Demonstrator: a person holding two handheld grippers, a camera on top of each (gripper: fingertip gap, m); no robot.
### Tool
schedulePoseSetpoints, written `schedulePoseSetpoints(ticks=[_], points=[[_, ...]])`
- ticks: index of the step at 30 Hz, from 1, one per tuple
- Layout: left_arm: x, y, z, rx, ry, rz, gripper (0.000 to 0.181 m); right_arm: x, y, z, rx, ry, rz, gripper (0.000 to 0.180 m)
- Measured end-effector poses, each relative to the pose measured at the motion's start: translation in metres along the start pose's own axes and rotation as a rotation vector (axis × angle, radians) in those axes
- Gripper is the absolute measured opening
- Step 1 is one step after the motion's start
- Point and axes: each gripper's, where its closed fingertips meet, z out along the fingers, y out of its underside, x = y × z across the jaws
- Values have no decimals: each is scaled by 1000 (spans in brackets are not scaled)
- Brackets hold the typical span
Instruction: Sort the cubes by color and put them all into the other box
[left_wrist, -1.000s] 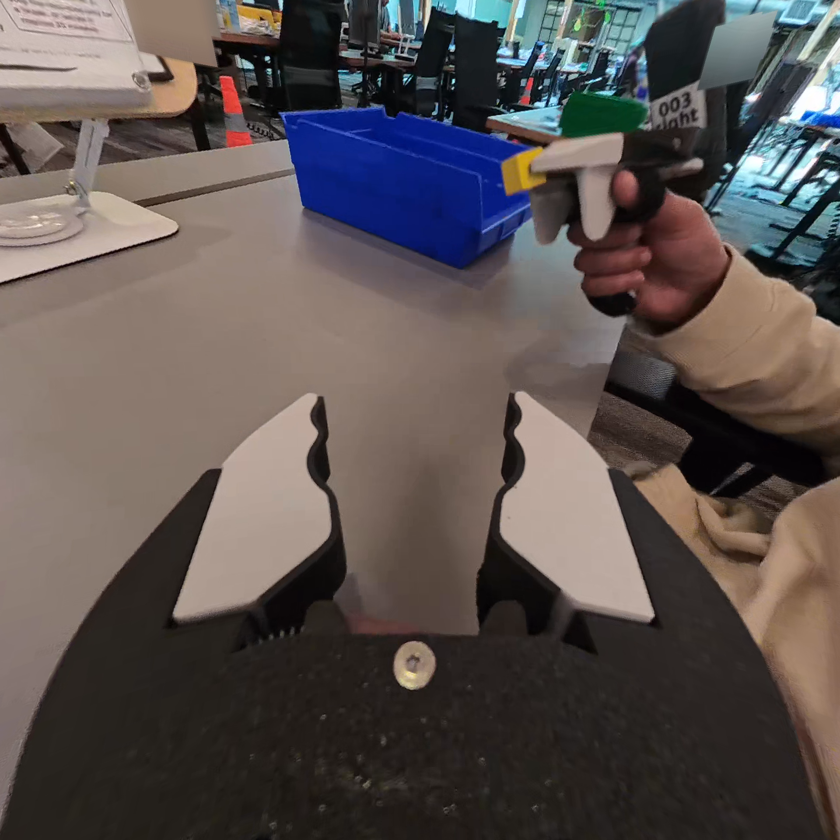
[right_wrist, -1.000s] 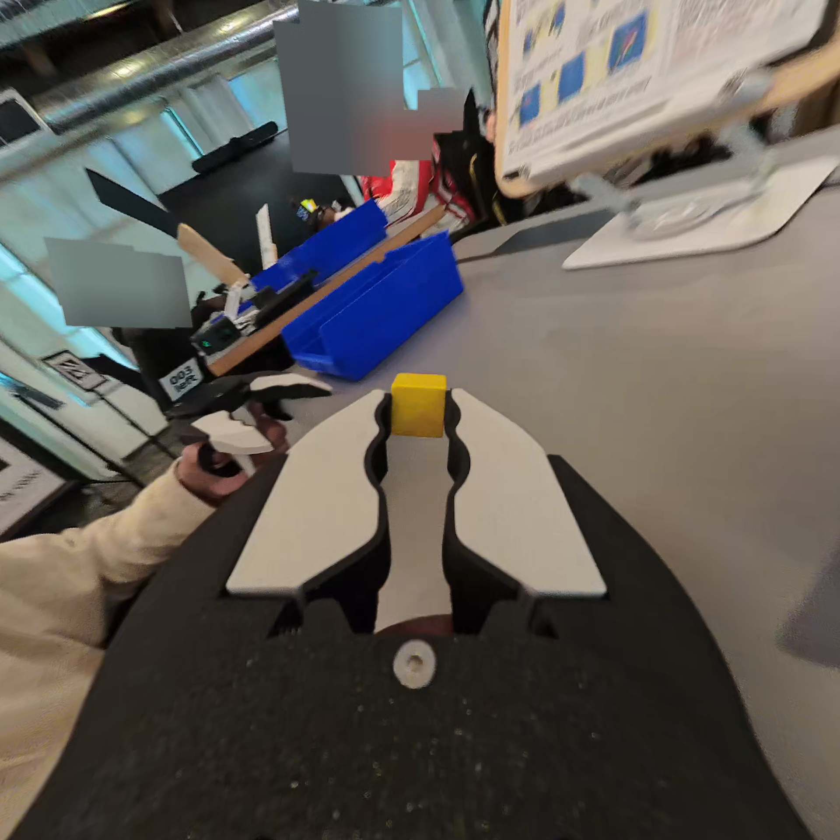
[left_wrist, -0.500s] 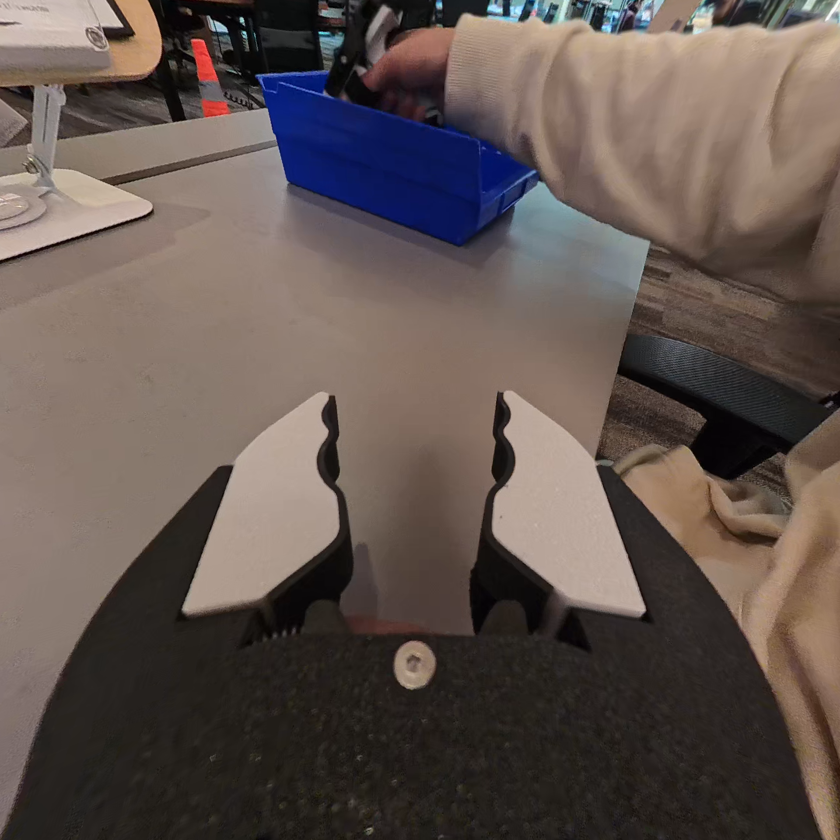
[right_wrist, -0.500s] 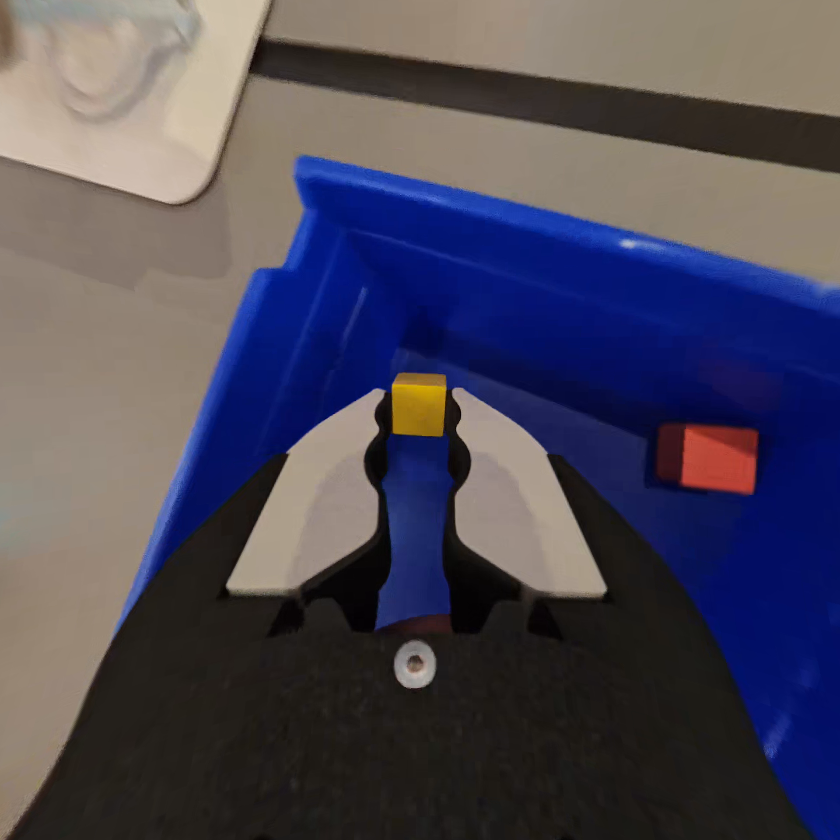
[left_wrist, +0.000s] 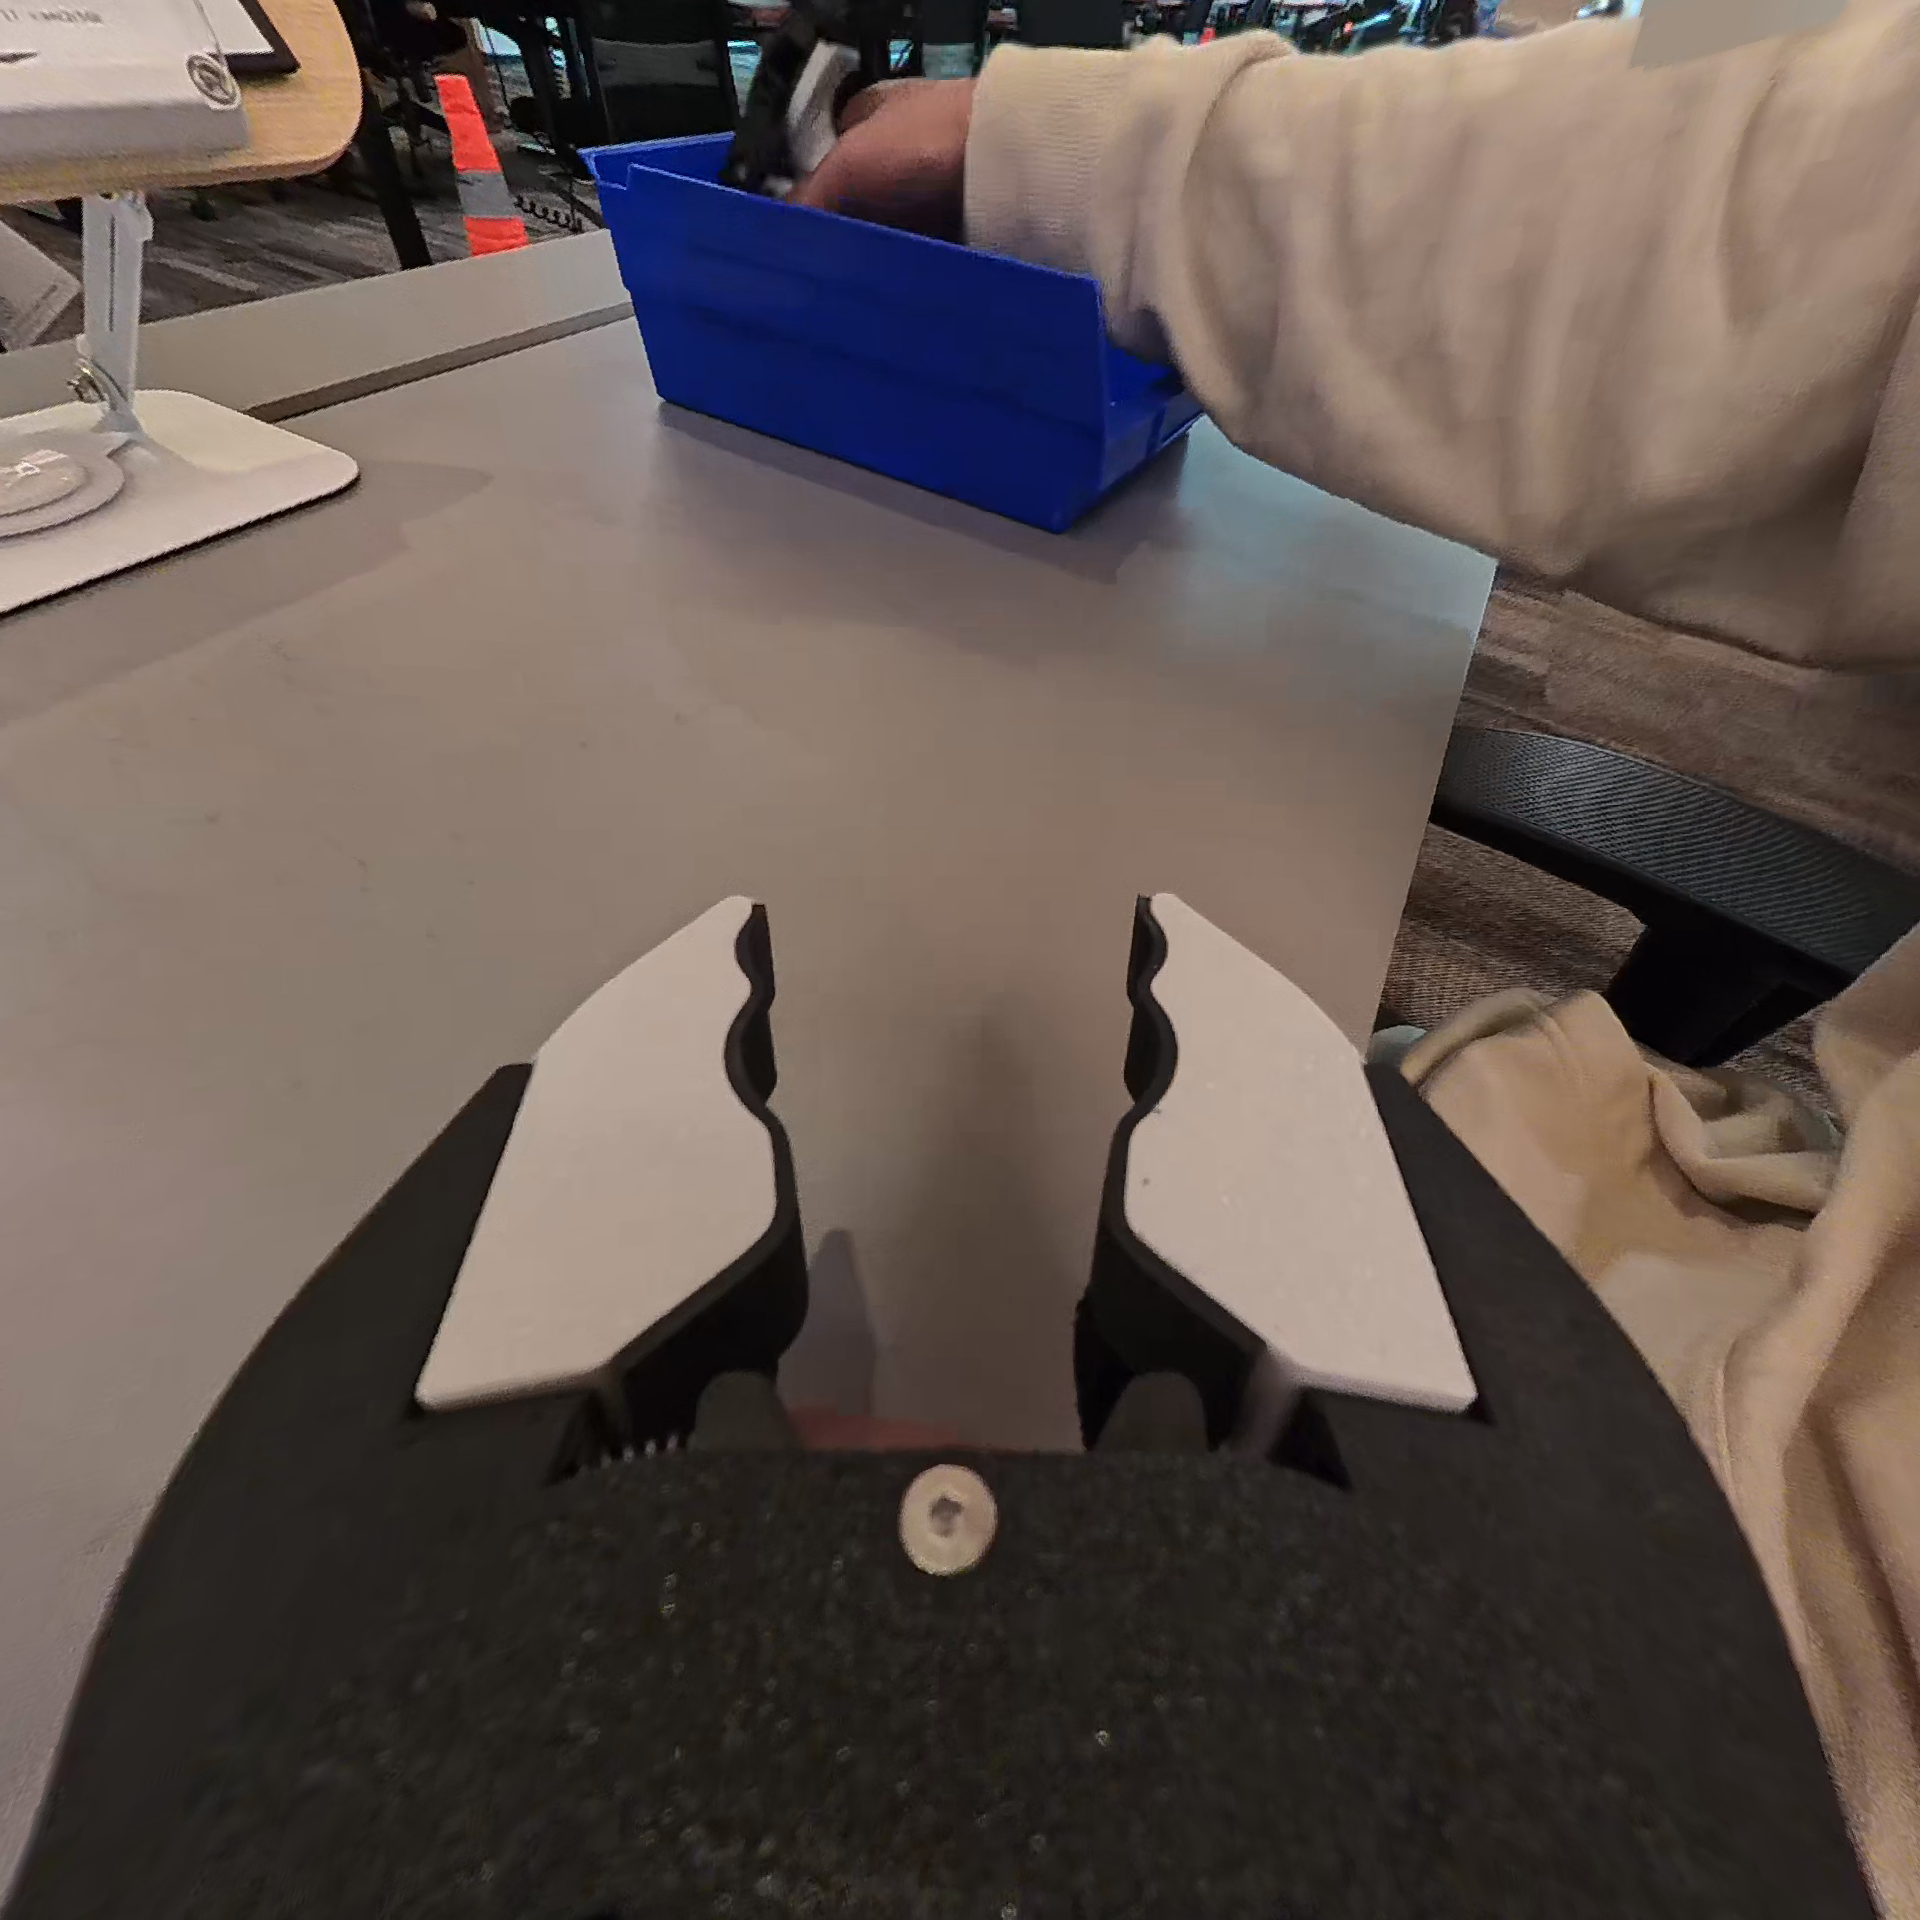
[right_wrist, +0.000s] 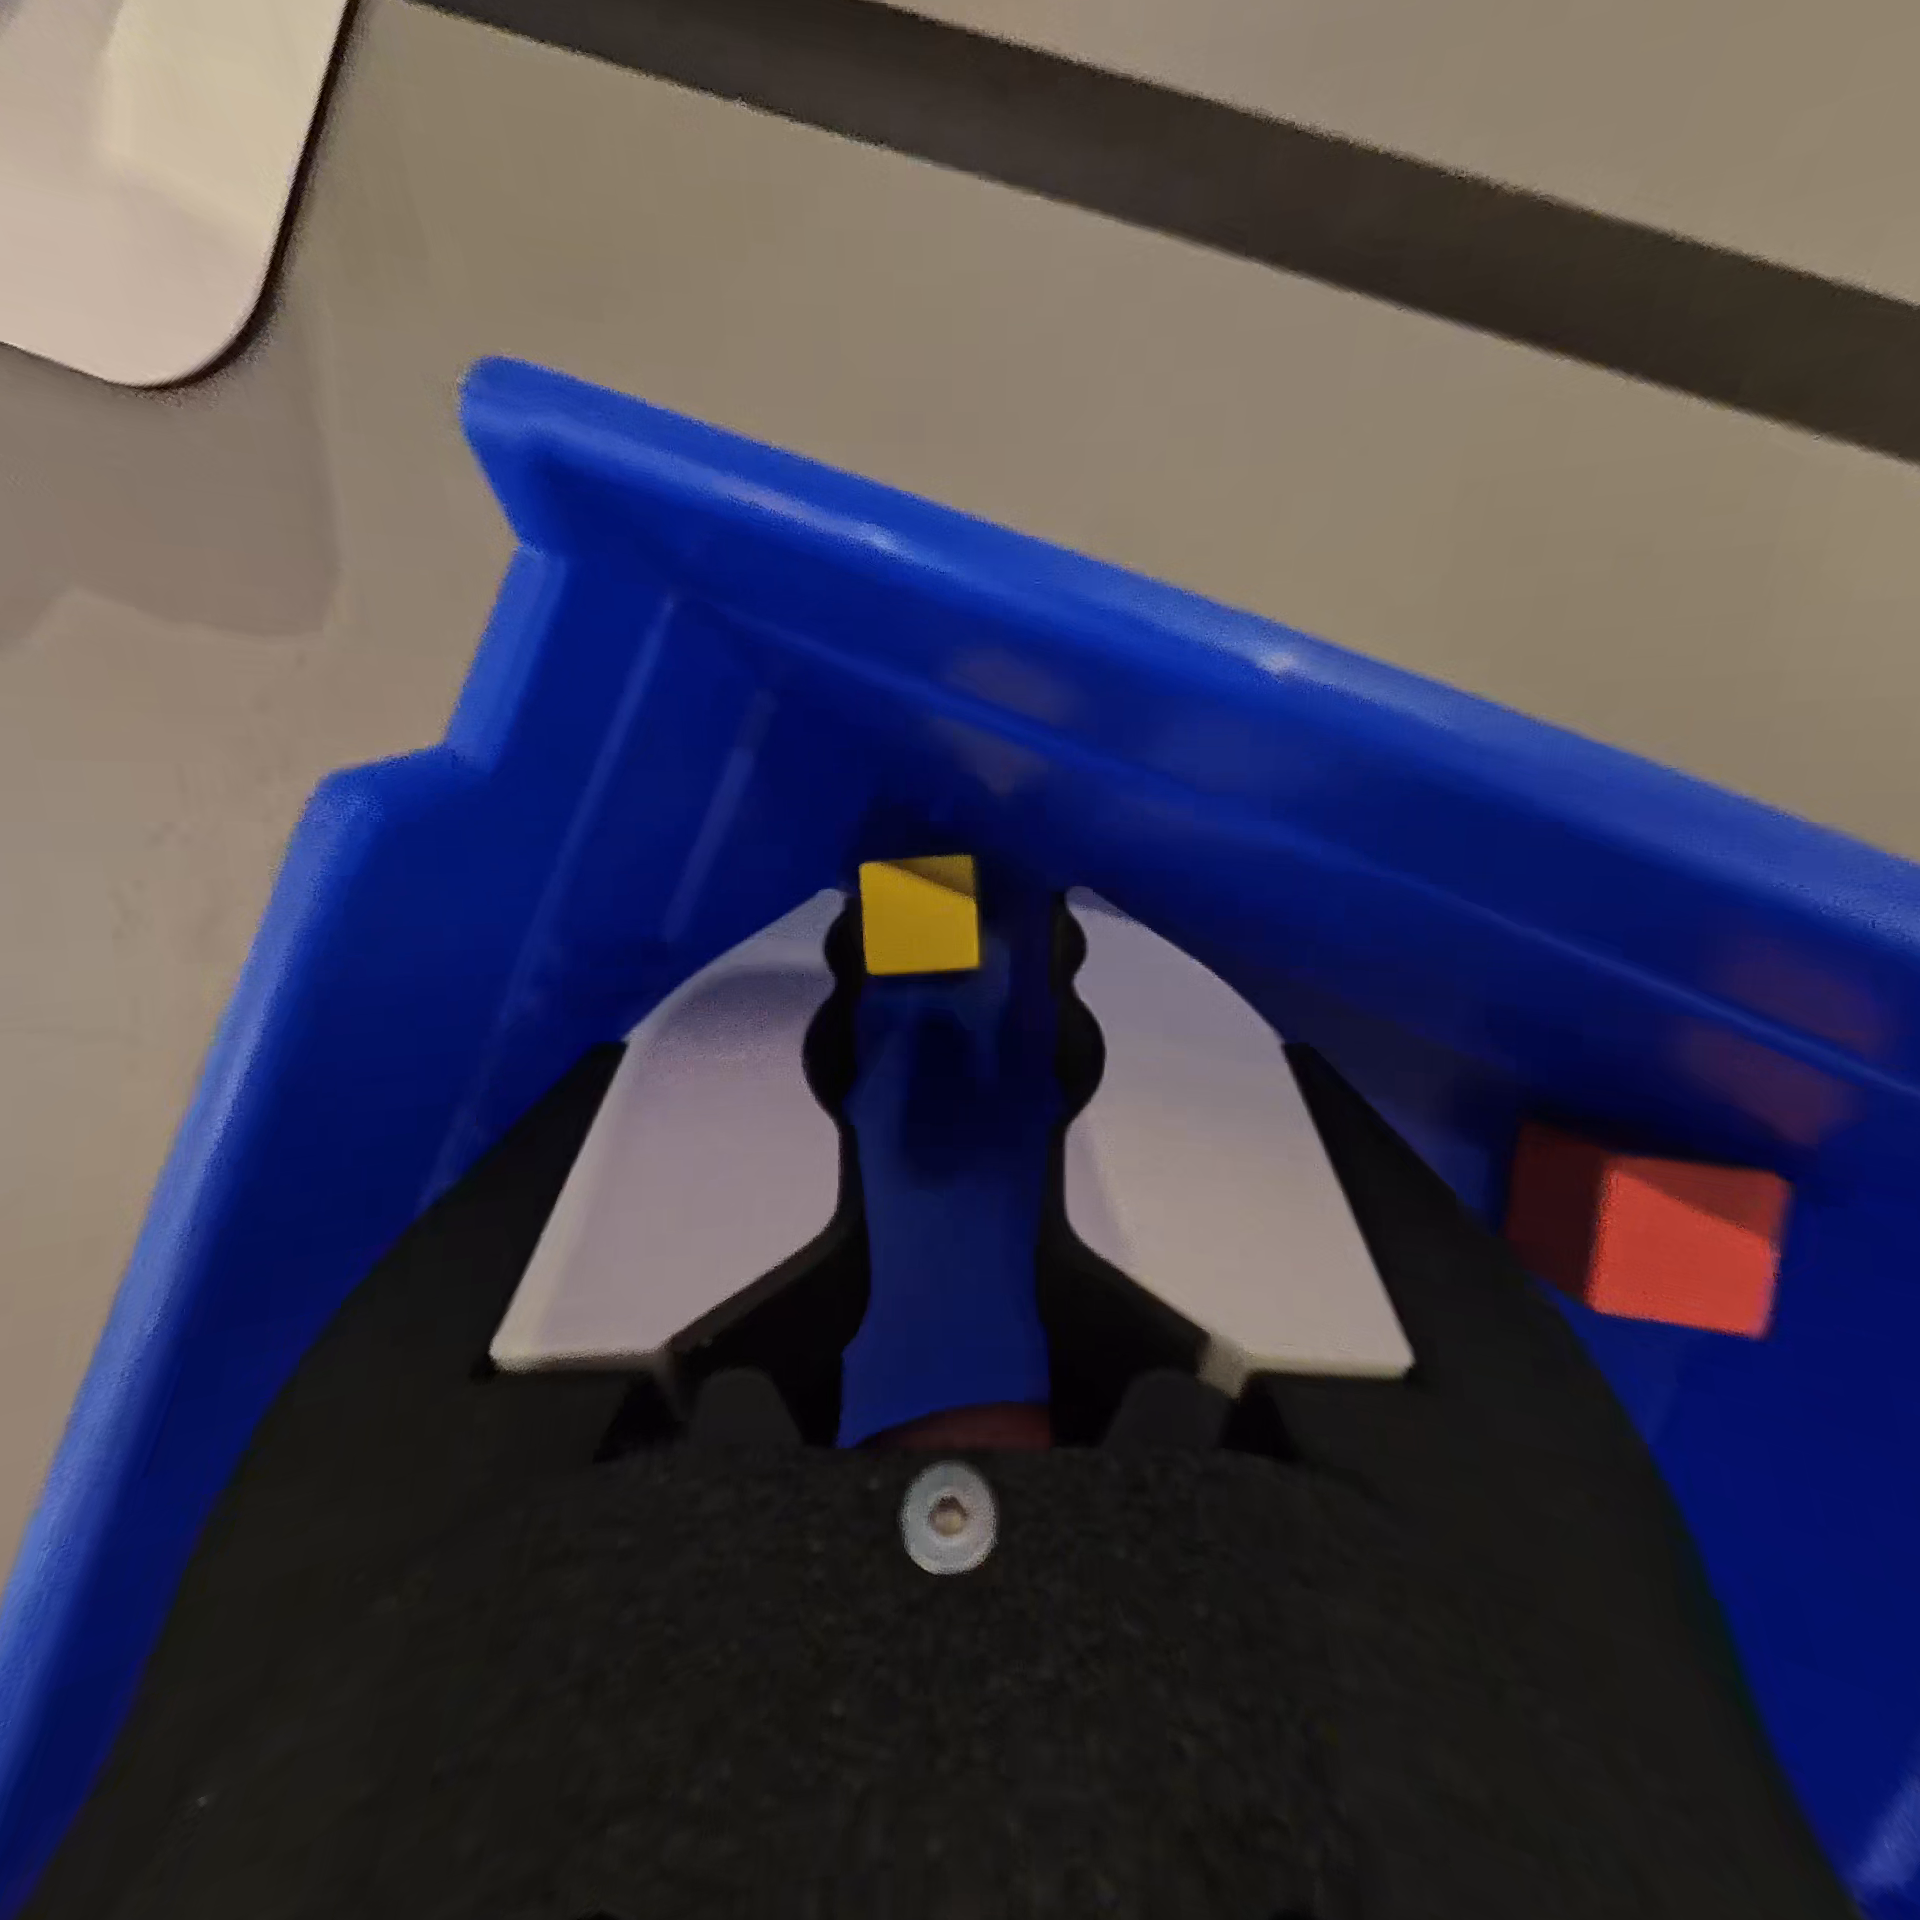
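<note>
— Right gripper: matte black body, pale flat fingers spread apart inside the glossy blue box?

— Yes. A small yellow cube sits against its left fingertip, by the box's corner; a red cube lies to the right.

— Left gripper?

— Spread wide, empty, over the smooth grey table.

Two cubes show in the right wrist view: one yellow cube and one red cube, both inside one blue box. One white stand base sits at the worktop's far left. One orange cone and one black chair stand beyond its edges.
</note>
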Motion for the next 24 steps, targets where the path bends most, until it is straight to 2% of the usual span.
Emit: schedulePoseSetpoints(ticks=[2, 4, 6, 9, 11, 13, 15, 19, 21, 24], points=[[-1, -1, -2, 1, -15, 11, 65, 9, -7, -27, 96, 39, 5, 42], [-1, -3, -5, 2, -24, 9, 65, 0, -17, -77, 285, -1, 51, 43], [-5, -5, -9, 5, -52, -3, 65, -29, -15, -142, 534, -62, 66, 43], [-15, -9, -15, 17, -127, -30, 63, -110, 29, -218, 842, -175, 32, 39], [-28, -11, -21, 17, -227, -34, 63, -179, 77, -223, 876, -304, 21, 41], [-44, -10, -29, 6, -357, -20, 63, -242, 124, -206, 851, -452, 42, 43], [-55, -7, -38, -6, -456, -8, 63, -282, 156, -186, 811, -483, 21, 43], [-54, 4, -51, -15, -494, -48, 62, -312, 172, -180, 831, -381, -154, 37], [-54, 8, -57, -11, -501, -61, 62, -319, 175, -170, 785, -342, -217, 38], [-55, 10, -67, -4, -501, -86, 61, -327, 178, -166, 775, -370, -230, 35]])
